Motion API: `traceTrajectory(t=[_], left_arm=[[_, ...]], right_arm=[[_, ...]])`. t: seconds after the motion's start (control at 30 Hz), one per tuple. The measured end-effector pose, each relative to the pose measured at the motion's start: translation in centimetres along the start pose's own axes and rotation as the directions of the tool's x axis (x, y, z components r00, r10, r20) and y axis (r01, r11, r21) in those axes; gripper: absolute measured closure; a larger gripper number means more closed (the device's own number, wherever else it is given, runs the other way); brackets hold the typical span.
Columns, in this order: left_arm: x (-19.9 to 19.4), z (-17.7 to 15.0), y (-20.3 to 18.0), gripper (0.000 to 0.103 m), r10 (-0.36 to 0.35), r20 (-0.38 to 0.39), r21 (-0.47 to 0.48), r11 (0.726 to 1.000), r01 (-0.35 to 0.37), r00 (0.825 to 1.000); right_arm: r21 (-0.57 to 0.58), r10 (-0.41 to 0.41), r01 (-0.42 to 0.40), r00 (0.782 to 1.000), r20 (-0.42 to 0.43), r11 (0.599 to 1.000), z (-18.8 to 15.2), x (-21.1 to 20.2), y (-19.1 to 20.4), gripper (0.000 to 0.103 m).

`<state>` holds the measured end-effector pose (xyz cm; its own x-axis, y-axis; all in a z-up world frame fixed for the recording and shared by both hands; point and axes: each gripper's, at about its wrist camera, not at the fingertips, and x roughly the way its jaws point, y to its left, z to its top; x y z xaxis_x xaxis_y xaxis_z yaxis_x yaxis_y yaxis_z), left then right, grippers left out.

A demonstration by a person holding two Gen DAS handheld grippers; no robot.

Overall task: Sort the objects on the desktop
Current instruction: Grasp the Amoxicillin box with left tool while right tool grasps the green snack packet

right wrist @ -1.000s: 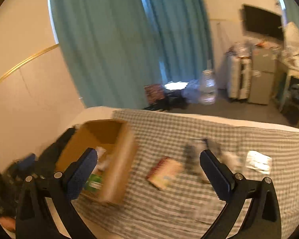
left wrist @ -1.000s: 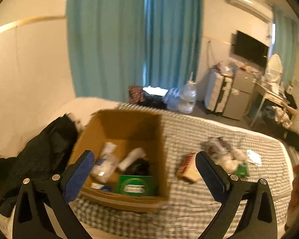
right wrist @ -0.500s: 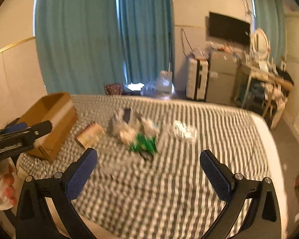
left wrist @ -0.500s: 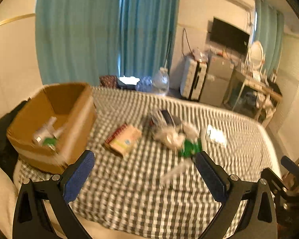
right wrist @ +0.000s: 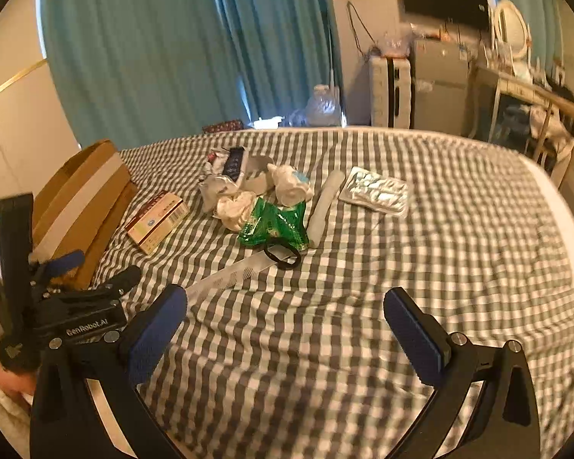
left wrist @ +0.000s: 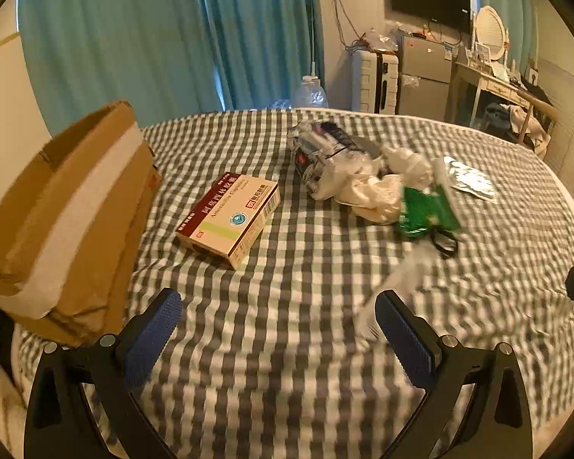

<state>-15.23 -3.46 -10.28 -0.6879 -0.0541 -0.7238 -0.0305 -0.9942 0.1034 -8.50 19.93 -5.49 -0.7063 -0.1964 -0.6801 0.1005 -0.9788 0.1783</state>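
Note:
A checked cloth covers the bed (left wrist: 287, 287). A cardboard box (left wrist: 69, 206) stands at its left edge. Beside it lies a medicine carton (left wrist: 231, 212), also seen as the carton (right wrist: 157, 221) in the right wrist view. Further right sits a heap of white wrappers (left wrist: 356, 179) with a green packet (right wrist: 273, 225), a white tube (right wrist: 325, 202), a foil blister pack (right wrist: 375, 193) and a clear ruler-like strip (right wrist: 229, 275). My left gripper (left wrist: 277, 334) is open above the cloth, holding nothing. My right gripper (right wrist: 285, 325) is open too, short of the heap.
The left gripper's body (right wrist: 76, 313) and a hand holding it show at the lower left of the right wrist view. Teal curtains (left wrist: 164, 38), a white suitcase (left wrist: 375, 80), a small fridge (left wrist: 424, 76) and a cluttered desk (left wrist: 505, 88) stand beyond the bed.
Both views have swung from the cardboard box rightward and down toward the heap on the cloth. The box, seen from above with items inside a second ago, now shows only its side. Both grippers stayed open.

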Motion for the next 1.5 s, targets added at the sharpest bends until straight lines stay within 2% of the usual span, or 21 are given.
traceTrajectory(t=[0.17,0.23,0.3,0.43,0.53,0.6,0.67,0.77,0.9,0.93,0.97,1.0,1.03,1.07,1.1,1.17,1.27,1.37,1.5], left_arm=[[4.8,1.9,1.8,0.0,-0.009,-0.036,-0.043,0.999,0.008,0.999],[6.3,3.5,2.7,0.0,0.028,-0.029,-0.052,0.998,-0.029,0.999],[6.9,5.1,3.6,0.0,0.059,0.009,-0.056,0.997,-0.058,0.998],[7.7,7.2,4.9,0.0,-0.028,0.032,-0.029,0.999,0.029,0.999],[8.1,6.3,5.9,0.0,-0.012,0.078,-0.018,1.0,0.013,0.997],[9.1,5.9,6.8,0.0,-0.037,0.048,-0.031,0.999,0.038,0.998],[10.0,5.5,7.2,0.0,-0.051,0.029,-0.022,0.998,0.051,0.998],[11.5,4.8,7.4,0.0,-0.088,-0.022,-0.003,0.996,0.088,0.996],[13.8,3.3,6.9,0.0,-0.065,-0.09,0.054,0.996,0.07,0.994],[14.0,3.1,6.9,0.0,-0.071,-0.096,0.046,0.996,0.075,0.993],[13.9,3.1,7.1,0.0,-0.083,-0.088,0.031,0.996,0.086,0.993],[13.8,3.2,7.2,0.0,-0.094,-0.096,0.023,0.995,0.096,0.991],[13.8,3.2,7.2,0.0,-0.098,-0.095,0.018,0.995,0.1,0.991],[13.4,3.3,7.3,0.005,-0.109,-0.072,0.002,0.994,0.109,0.991],[12.9,3.3,7.4,0.018,-0.106,-0.021,-0.014,0.994,0.106,0.994],[12.9,3.5,7.3,0.02,-0.07,-0.023,-0.03,0.997,0.069,0.997],[12.5,2.9,6.5,0.021,-0.12,-0.027,-0.047,0.992,0.118,0.992],[11.3,2.1,5.0,0.021,-0.123,-0.041,-0.031,0.992,0.122,0.992],[9.1,-0.1,3.2,0.021,-0.157,-0.058,-0.091,0.984,0.151,0.986]], right_arm=[[0.01,-0.01,0.01,1.0,0.007,1.0,0.9,3.7,-0.4,0.0],[0.007,-0.015,0.015,1.0,0.014,1.0,1.7,5.5,-0.5,0.0],[0.005,0.0,0.0,1.0,0.012,1.0,2.4,7.1,-0.4,0.0],[-0.055,0.01,-0.01,1.0,0.006,0.998,3.7,11.3,1.1,0.0],[-0.08,-0.004,0.004,1.0,0.001,0.997,4.4,14.1,1.8,0.0],[-0.087,-0.013,0.012,1.0,-0.017,0.996,4.7,15.5,2.0,0.003],[-0.099,-0.029,0.025,0.999,-0.046,0.995,4.8,17.0,2.1,0.011],[-0.133,-0.055,0.045,0.995,-0.078,0.99,4.6,18.1,2.3,0.012],[-0.197,-0.076,0.058,0.994,-0.084,0.979,4.1,18.5,2.8,0.014],[-0.201,-0.068,0.051,0.994,-0.082,0.978,4.0,18.3,2.9,0.025],[-0.2,-0.052,0.036,0.996,-0.078,0.979,3.9,18.1,2.9,0.034],[-0.201,-0.054,0.038,0.996,-0.074,0.979,3.9,17.8,2.8,0.037],[-0.2,-0.05,0.035,0.997,-0.067,0.979,3.9,17.5,2.7,0.047],[-0.19,-0.045,0.032,0.997,-0.061,0.981,4.0,17.1,2.5,0.052],[-0.177,-0.041,0.029,0.997,-0.061,0.984,4.0,16.9,2.3,0.06],[-0.105,-0.001,-0.009,0.995,-0.096,0.994,4.4,16.2,1.1,0.063],[-0.063,0.006,-0.015,0.992,-0.127,0.998,4.0,15.1,0.0,0.064],[-0.069,-0.019,0.009,0.99,-0.138,0.998,3.3,12.9,-0.3,0.065],[-0.038,-0.013,0.007,0.989,-0.15,0.999,2.5,9.7,-1.4,0.065]])
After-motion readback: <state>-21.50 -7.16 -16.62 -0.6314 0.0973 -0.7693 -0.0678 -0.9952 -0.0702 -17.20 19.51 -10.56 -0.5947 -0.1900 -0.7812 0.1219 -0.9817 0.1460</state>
